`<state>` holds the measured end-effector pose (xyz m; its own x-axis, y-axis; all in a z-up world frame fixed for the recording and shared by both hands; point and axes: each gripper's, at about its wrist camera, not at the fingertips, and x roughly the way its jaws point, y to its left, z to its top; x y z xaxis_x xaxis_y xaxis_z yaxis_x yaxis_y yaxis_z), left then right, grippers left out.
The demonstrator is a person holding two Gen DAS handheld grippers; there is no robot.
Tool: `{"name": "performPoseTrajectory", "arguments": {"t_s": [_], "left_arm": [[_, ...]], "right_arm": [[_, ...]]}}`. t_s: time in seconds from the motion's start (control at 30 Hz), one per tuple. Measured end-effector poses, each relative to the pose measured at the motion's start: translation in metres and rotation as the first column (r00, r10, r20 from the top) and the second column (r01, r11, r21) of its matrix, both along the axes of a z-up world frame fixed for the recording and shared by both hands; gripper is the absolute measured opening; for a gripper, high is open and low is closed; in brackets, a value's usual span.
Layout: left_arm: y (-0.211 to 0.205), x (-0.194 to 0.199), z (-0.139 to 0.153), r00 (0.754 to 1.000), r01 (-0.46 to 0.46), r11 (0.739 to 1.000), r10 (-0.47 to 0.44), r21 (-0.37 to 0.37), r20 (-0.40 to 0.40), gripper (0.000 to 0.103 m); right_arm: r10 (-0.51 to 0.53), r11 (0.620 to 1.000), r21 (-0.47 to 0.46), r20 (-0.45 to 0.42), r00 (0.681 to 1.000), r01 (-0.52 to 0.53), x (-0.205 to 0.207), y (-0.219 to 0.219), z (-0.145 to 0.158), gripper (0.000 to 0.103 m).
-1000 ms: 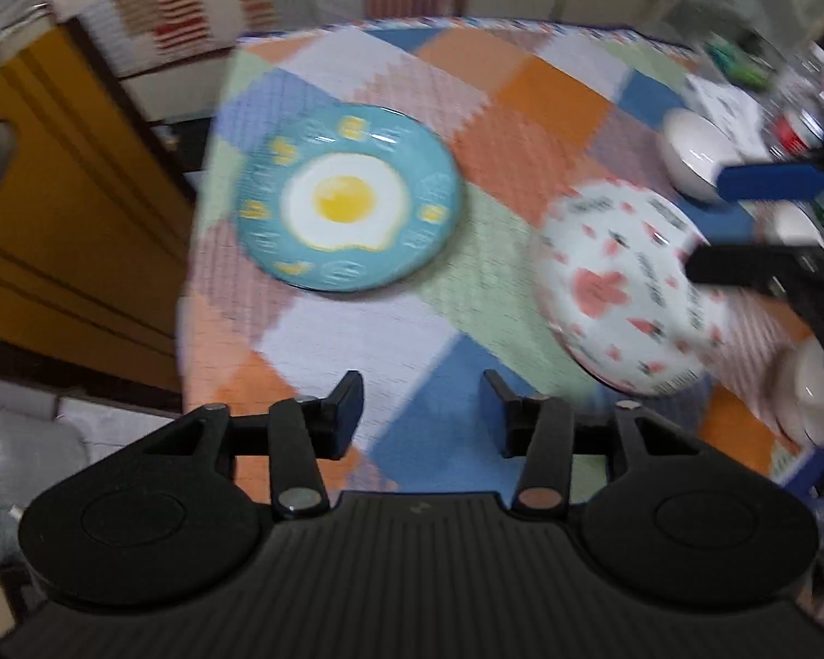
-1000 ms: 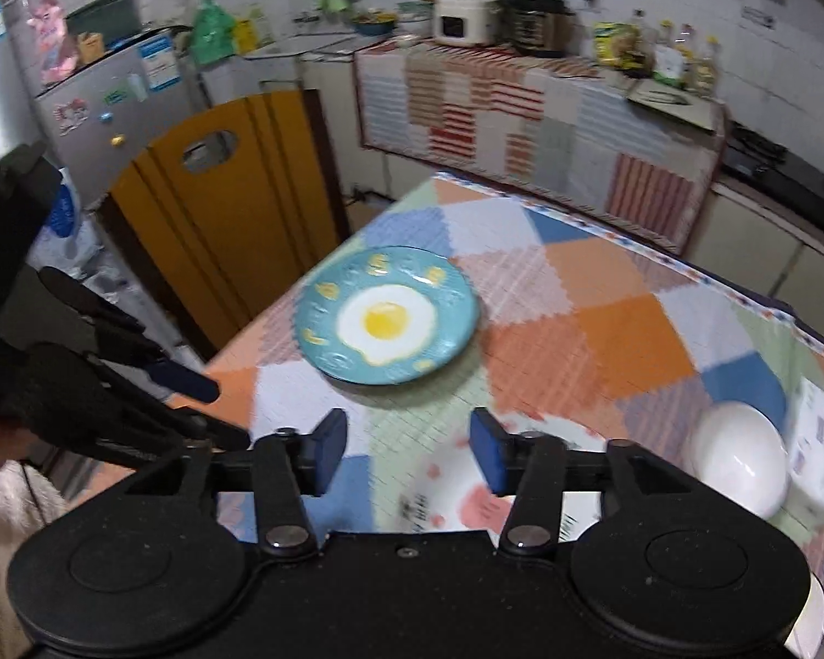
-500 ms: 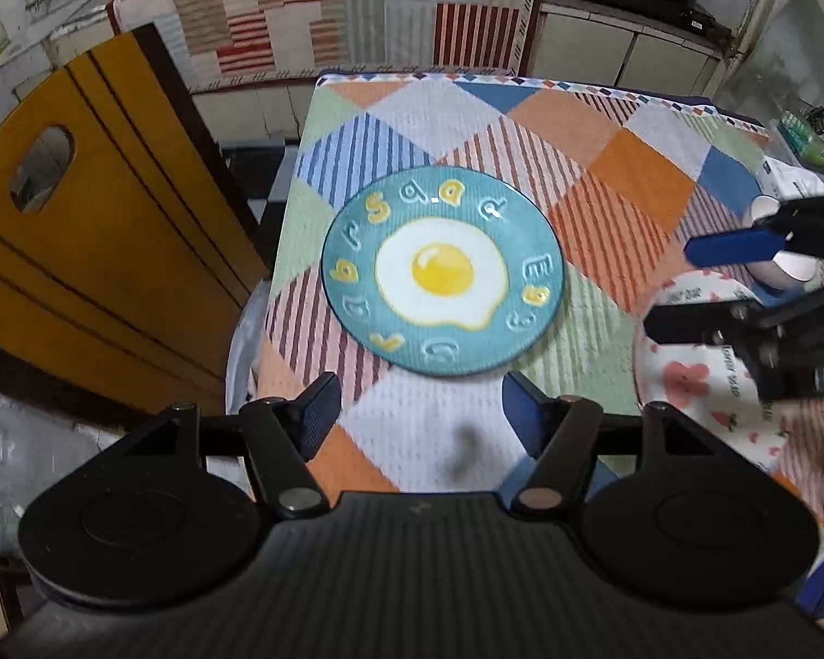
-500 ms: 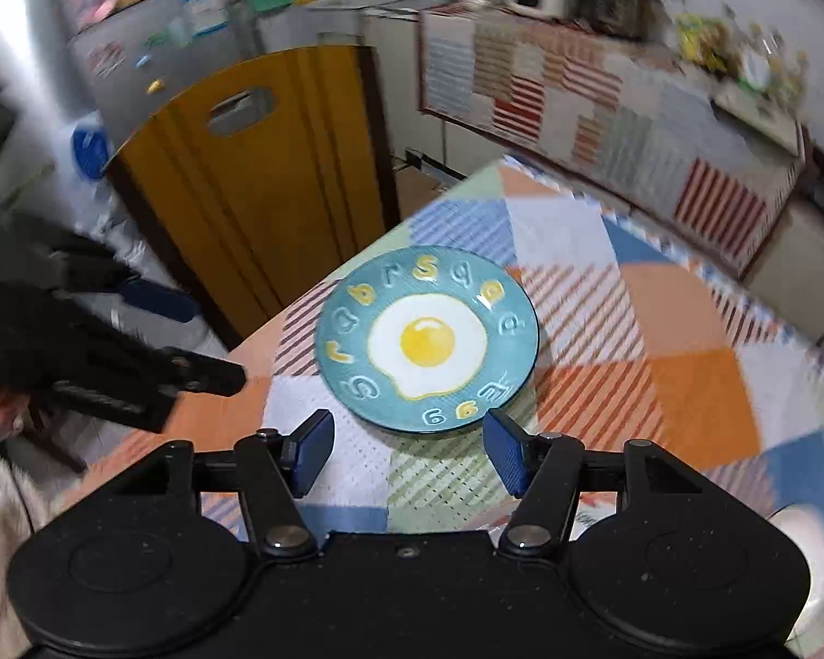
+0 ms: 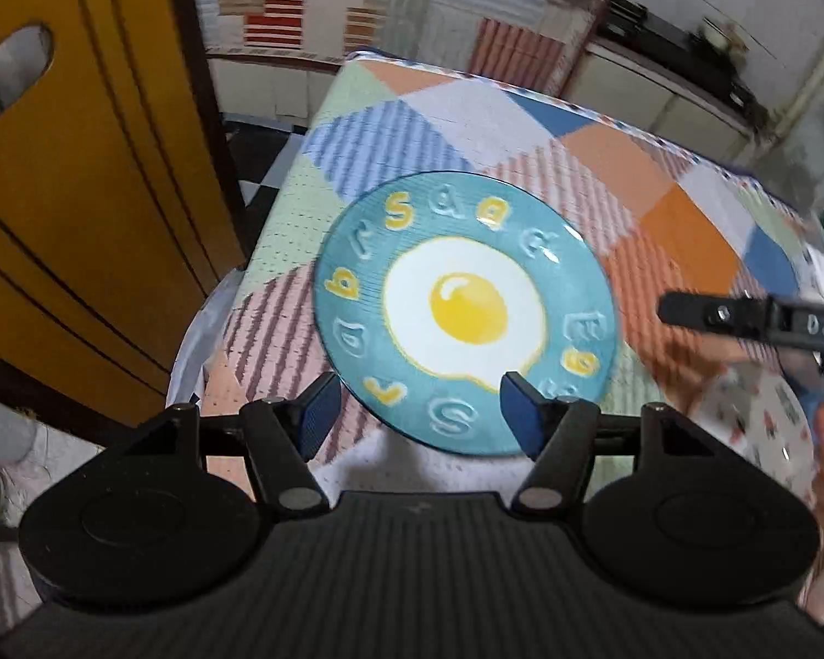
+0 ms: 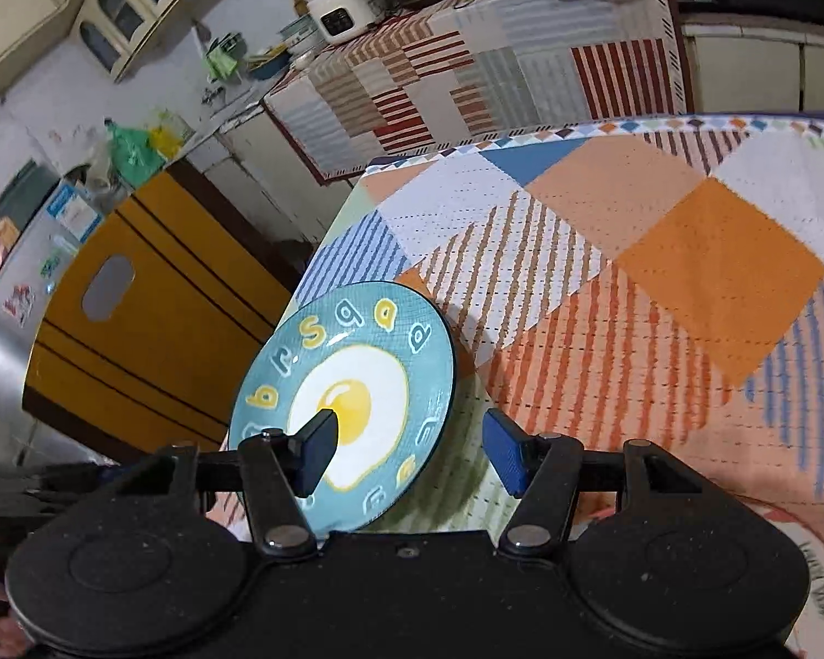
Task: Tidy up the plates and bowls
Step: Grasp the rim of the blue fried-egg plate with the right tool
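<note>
One patchwork tablecloth [image 5: 522, 126] covers the table, a yellow board [image 5: 82, 192] at its left. The blue egg plate [image 5: 467, 318] lies near the left edge. Both the left gripper [image 5: 417, 417] and right gripper [image 6: 409, 453] have just widened, empty. Only the right wrist view shows the cluttered counter [image 6: 467, 27].

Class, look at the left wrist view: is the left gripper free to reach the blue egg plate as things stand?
Probably yes. The left gripper is open just before the plate's near rim, nothing between them; the right gripper stays off to the side.
</note>
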<state>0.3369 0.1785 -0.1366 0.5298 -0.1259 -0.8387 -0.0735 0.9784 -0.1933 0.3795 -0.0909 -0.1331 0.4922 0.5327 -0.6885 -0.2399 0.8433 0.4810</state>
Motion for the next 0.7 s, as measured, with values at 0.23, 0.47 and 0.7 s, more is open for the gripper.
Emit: {"name": "performPoseTrajectory", "arguments": {"t_s": [0.23,0.47,0.7], "left_arm": [[0.016,0.001,-0.02,0.999,-0.024,0.999,0.025,-0.029,0.032,0.061],[0.024,0.015,-0.042,0.998,-0.055,0.998,0.056,-0.034,0.026,0.058],[0.029,0.023,-0.063,0.994,-0.113,0.993,0.113,-0.039,-0.001,0.039]], "right_arm": [[-0.055,0.998,-0.033,-0.02,0.998,0.054,0.007,0.003,-0.023,0.063],[-0.07,0.997,-0.014,-0.026,0.997,0.07,0.016,0.01,-0.047,0.049],[-0.023,1.0,-0.013,-0.026,0.999,0.023,0.023,0.025,-0.058,0.015]]}}
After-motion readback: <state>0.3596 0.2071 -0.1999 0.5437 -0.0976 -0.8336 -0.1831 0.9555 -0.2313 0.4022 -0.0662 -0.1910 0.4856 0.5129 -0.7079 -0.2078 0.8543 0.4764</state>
